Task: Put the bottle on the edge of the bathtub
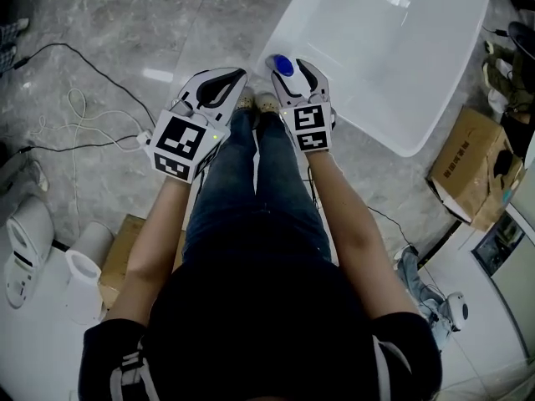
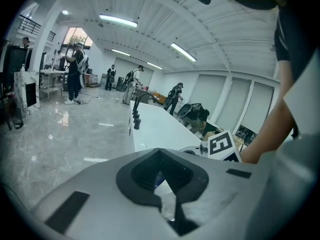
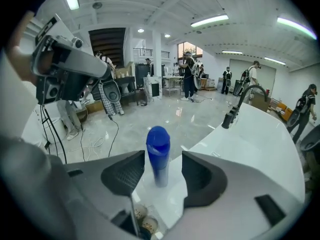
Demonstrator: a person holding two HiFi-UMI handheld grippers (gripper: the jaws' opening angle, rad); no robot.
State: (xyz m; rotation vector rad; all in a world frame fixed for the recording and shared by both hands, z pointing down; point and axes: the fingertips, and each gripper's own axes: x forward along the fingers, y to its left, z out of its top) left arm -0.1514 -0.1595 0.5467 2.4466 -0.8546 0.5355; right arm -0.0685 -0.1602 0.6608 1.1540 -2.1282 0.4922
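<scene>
**Item: bottle [image 3: 158,156].** Slim blue cylinder with a domed cap of the same blue, smooth and matt. No label can be read. It is stood upright on the flat rim at a corner of the bathtub [image 1: 393,73].

**Bathtub.** White, glossy and hard, with rounded corners and a broad rim. Dark upright fittings [image 3: 231,116] are set on the rim, well apart from the bottle. Bare rim is left on both sides of the bottle.

**Right tongs [image 1: 292,73].** Grey shell with black ribbed pads. They are spread wide, with the bottle between them and a gap at each pad; nothing is gripped.

**Left tongs [image 1: 219,86].** Same build, pressed together at the tips and empty. They are held over the floor beside the tub's corner.

**Marker cubes [image 1: 180,144].** Black-and-white square patterns are carried on each tool.

**Floor [image 1: 100,23].** Grey veined stone, polished and reflective. It is crossed by thin dark and white cables [image 1: 75,107].

**Cardboard box [image 1: 468,165].** Brown and open-flapped, placed near the tub's far side. Dark print is borne on it, too small to be read.
</scene>
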